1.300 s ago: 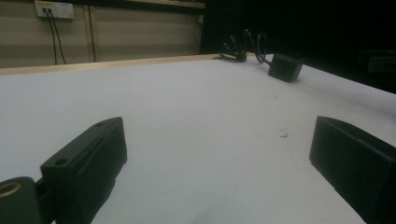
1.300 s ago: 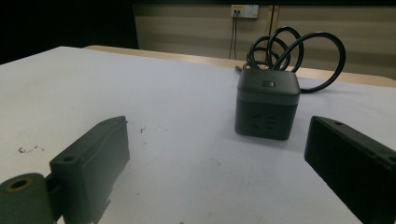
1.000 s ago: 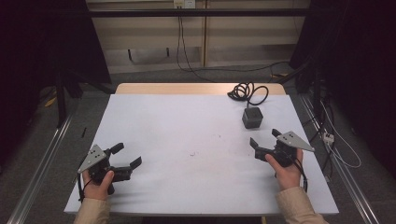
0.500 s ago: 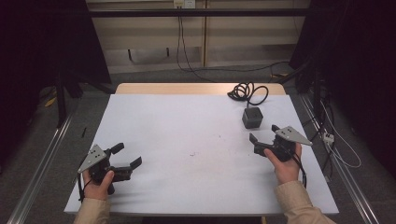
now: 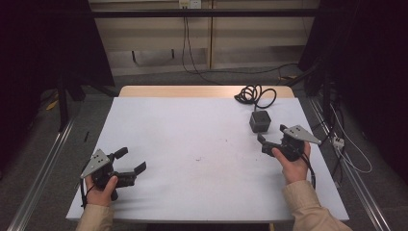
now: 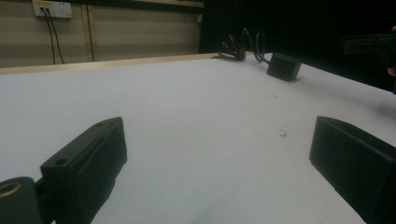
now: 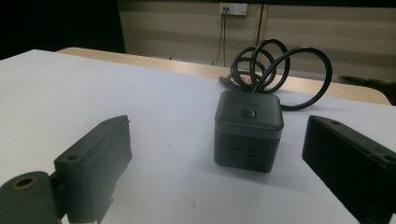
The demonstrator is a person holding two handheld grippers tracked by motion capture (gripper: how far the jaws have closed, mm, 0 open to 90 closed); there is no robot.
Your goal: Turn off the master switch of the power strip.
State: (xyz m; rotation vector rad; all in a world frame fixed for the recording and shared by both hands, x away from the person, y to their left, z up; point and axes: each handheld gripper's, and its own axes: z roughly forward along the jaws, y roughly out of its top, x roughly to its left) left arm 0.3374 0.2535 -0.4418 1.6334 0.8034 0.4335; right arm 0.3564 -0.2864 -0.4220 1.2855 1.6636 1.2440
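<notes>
A dark grey cube-shaped power block (image 5: 260, 121) stands on the white table (image 5: 192, 125) at the far right, and its black cable (image 5: 255, 95) lies coiled behind it. My right gripper (image 5: 262, 143) is open and hovers just in front of the cube, jaws pointing at it and apart from it. In the right gripper view the cube (image 7: 249, 130) sits ahead between the spread jaws of that gripper (image 7: 217, 140), with the cable coil (image 7: 275, 70) behind. My left gripper (image 5: 132, 159) rests open at the near left with nothing in it. The left gripper view has its open jaws (image 6: 217, 135) over bare table, the cube (image 6: 284, 66) far off.
A strip of bare wood (image 5: 192, 91) shows at the table's far edge. Metal rails (image 5: 43, 168) run along both sides on the floor. Wall sockets (image 5: 190, 4) with cords hang on the back wall. The other hand's gripper (image 6: 369, 43) appears at the right in the left gripper view.
My right gripper has moved forward and slightly left, closer to the cube. The left gripper has stayed where it was.
</notes>
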